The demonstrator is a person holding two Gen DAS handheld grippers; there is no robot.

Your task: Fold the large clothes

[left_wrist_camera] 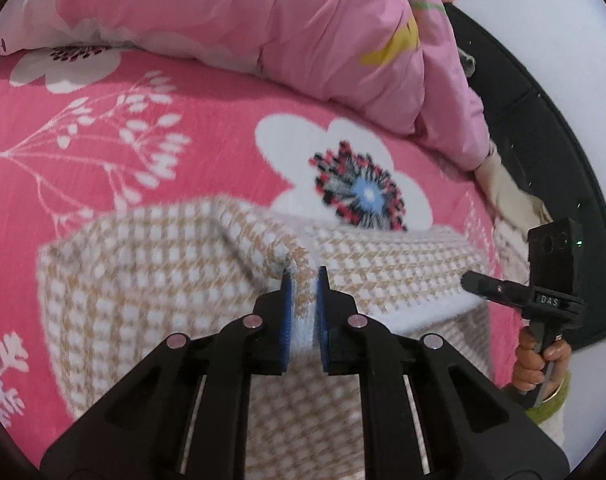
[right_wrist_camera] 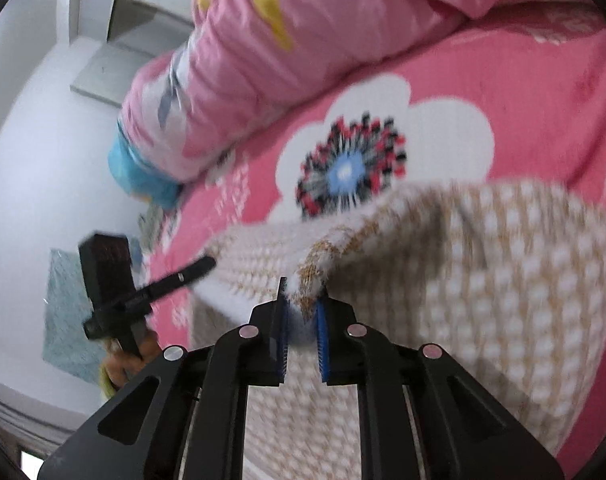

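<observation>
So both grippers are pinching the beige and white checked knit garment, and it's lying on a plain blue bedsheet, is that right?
Not quite. The left gripper and the right gripper are each shut on an edge of the checked knit garment, but the bedsheet is pink with white flowers, not plain blue. Both wrist views show it.

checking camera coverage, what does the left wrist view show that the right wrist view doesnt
Only the left wrist view shows the white branch print on the pink bedsheet, a beige cloth at the bed's edge, and the dark surround beyond it.

Only the right wrist view shows a blue cuff on the pink quilt, a teal mat on the floor, and a pale doorway.

Both show the checked beige garment, each gripper shut on its edge: left gripper, right gripper, plus the big white flower.
</observation>
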